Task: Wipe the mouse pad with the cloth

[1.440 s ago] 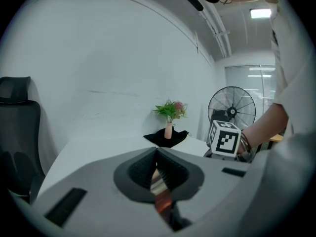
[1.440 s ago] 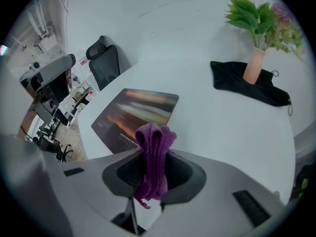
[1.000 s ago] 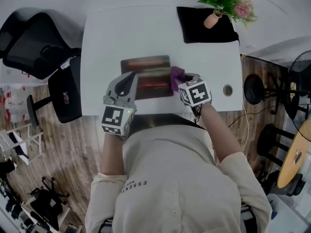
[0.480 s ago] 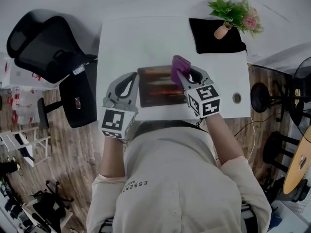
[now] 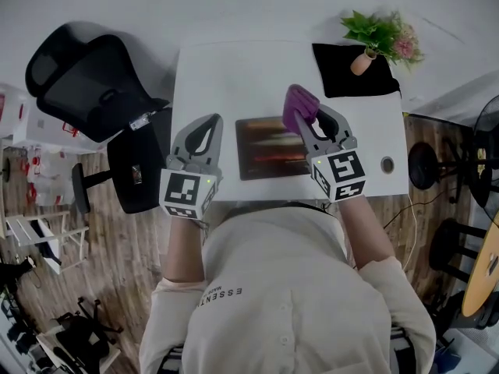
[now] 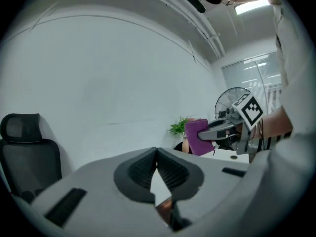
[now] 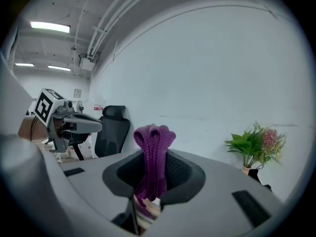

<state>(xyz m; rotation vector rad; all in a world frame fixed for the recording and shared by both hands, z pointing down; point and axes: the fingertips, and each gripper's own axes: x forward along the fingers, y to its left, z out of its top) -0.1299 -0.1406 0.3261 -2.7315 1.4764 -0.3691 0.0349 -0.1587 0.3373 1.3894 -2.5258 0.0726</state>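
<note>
A dark reddish mouse pad [image 5: 269,150] lies near the front edge of the white table [image 5: 234,76]. My right gripper [image 5: 301,117] is shut on a purple cloth [image 5: 299,102], held up above the pad's far right corner. The right gripper view shows the cloth [image 7: 153,154] bunched and pinched between the jaws, which point level at the wall. Left of the pad my left gripper [image 5: 209,121] is shut with nothing in it, also raised. In the left gripper view its jaws meet at the tip, and the cloth [image 6: 198,137] and right gripper [image 6: 228,126] show beyond.
A black mat [image 5: 355,75] with a potted plant [image 5: 380,31] lies at the table's back right corner. A cable hole [image 5: 387,164] is near the right edge. A black office chair [image 5: 86,80] stands to the left. A fan [image 6: 231,98] stands at the right.
The right gripper has lifted the purple cloth off the pad's right edge and carried it up and away toward the far side. The left gripper stayed shut and empty.
</note>
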